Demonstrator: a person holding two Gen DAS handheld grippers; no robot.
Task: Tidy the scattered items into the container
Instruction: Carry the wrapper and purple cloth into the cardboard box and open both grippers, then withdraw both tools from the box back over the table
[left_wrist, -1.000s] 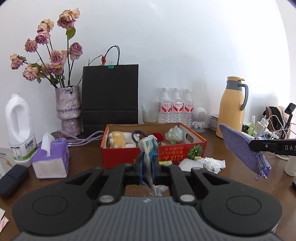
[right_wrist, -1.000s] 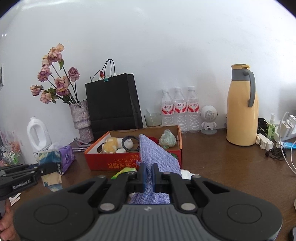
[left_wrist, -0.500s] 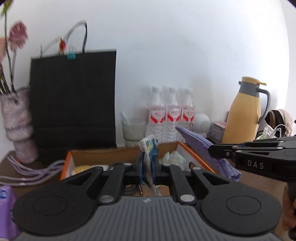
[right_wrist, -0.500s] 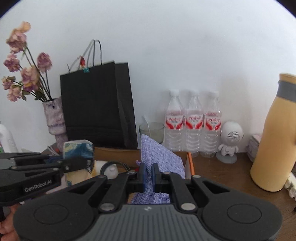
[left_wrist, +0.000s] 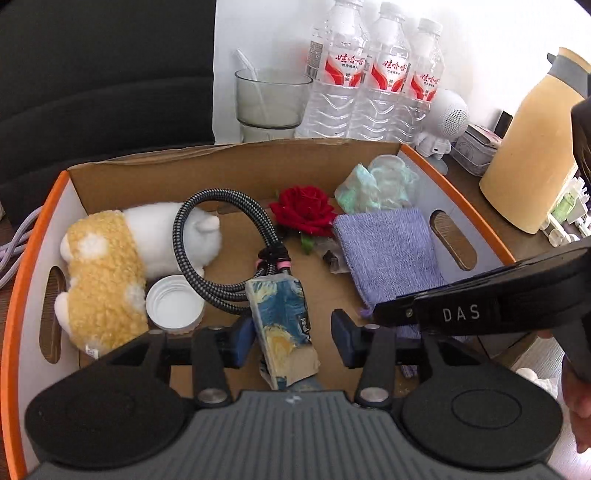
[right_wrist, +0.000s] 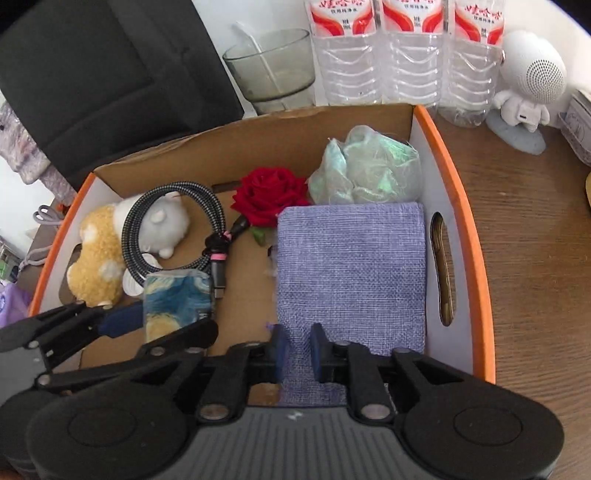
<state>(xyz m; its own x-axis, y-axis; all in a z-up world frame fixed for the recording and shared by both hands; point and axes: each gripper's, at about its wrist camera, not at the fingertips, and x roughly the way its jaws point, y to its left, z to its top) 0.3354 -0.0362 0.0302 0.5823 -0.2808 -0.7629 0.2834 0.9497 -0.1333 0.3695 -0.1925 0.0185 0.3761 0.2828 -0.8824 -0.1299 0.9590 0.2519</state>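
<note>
The orange-rimmed cardboard box (right_wrist: 461, 221) holds one purple cloth (right_wrist: 351, 273) along its right wall, one plush toy (left_wrist: 107, 273) at its left wall, one braided cable (left_wrist: 221, 251), one blue-and-yellow tissue pack (left_wrist: 284, 317) mid-floor, one rose (right_wrist: 269, 195); left gripper (left_wrist: 291, 338) and right gripper (right_wrist: 297, 352) jaws opening, pads off pack and cloth.

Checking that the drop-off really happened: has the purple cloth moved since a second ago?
Yes. The purple cloth then hung in the right claw short of the cardboard box; now it lies inside, along the right wall.
</note>
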